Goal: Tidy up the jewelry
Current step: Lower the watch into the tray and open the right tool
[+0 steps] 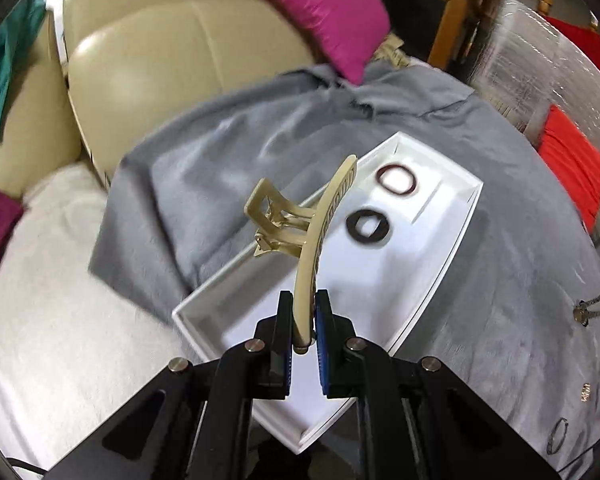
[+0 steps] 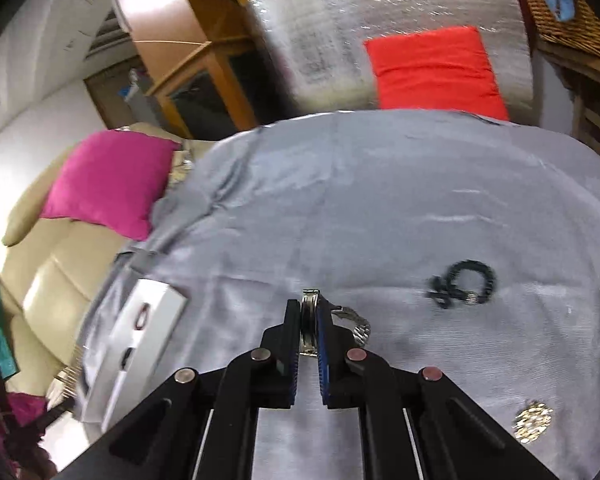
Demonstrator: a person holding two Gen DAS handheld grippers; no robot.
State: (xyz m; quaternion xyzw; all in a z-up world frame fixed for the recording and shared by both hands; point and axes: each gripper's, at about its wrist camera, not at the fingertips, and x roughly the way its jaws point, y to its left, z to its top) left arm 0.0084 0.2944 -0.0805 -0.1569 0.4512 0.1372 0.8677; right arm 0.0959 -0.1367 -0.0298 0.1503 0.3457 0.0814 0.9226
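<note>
Your left gripper pinches the beige plastic hair claw clip above the white rectangular tray, while your right gripper clamps the silver metal wristwatch over the grey blanket.

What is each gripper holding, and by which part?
Left gripper: beige hair claw clip, by one end. Right gripper: metal wristwatch, by its case.

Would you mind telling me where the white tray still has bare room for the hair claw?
The white tray is bare in its long near stretch under the hair claw, between the black ring and the left gripper. Its far end is crowded: the dark red ring lies there.
</note>
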